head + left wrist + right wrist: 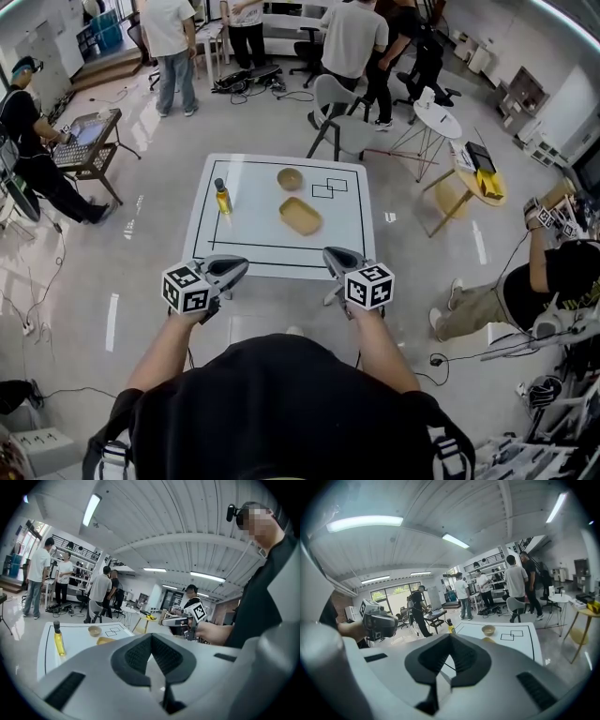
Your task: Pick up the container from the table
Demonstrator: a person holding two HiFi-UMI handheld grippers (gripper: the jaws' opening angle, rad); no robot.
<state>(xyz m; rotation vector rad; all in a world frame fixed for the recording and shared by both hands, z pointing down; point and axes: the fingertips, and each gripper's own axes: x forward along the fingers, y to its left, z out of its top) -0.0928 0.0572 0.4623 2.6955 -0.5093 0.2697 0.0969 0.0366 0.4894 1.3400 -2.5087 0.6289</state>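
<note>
Hovering off the near edge of the white bench (345, 230), at about 7 o'clock from its middle, the left claw (241, 266) has its jaws pressed together with nothing between them; its own view shows them meeting at a point. On the bench, a bottle (222, 197) of yellow liquid stands upright at 9 o'clock. A round bowl (290, 178) sits at 12 o'clock. The tan container (300, 216) lies flat near the middle, at about 5 o'clock from the bowl and apart from it. Two small taped squares (330, 187) lie at 2 o'clock from the container. The right claw (331, 254) hangs at 5 o'clock off the same near edge, its jaws likewise closed and empty, pointing toward the bench. Neither claw touches the container. Several people (352, 37) stand beyond the far edge at 12 o'clock, and one person (553, 281) is low on the floor at 3 o'clock.
</note>
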